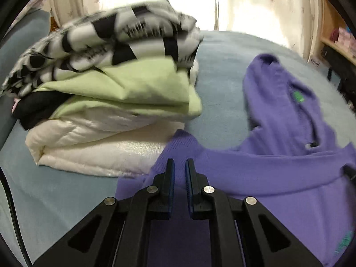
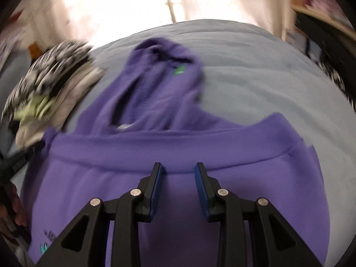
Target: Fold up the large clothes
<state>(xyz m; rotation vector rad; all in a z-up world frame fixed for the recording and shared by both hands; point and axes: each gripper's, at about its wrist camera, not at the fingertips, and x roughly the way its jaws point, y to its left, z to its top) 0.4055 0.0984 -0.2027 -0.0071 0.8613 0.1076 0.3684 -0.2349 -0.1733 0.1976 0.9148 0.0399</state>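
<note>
- Hoodie [image 2: 178, 191], purple, lies spread on the blue-grey bed cover [image 2: 255, 66], its hood [image 2: 160, 71] stretched toward twelve o'clock in the right wrist view and its folded band running across the middle of that view.
- Right gripper [image 2: 180, 171] hovers over the body of the hoodie just short of that band; its jaws stand apart with nothing between them.
- Left gripper [image 1: 179, 166] hangs over the hoodie's near corner, jaws only narrowly parted, and no cloth appears pinched, though the gap is dark and hard to read.
- Stack of folded clothes [image 1: 111, 84] sits at ten o'clock in the left wrist view, just beside the hoodie's edge, perhaps touching it: a white quilted piece at the bottom, green above, black-and-white patterned on top.
- Risks, as I judge them:
  - A pinch through several layers of the thick fabric could drag the whole garment instead of lifting one fold.
  - Uneven grips on the two sides would leave the fold skewed.
  - A sweep toward ten o'clock could knock the stack, whose top layers already sit loosely.
  - The hood, left trailing, could bunch under the fold.
- Both views are blurred, so fine edges are uncertain.
</note>
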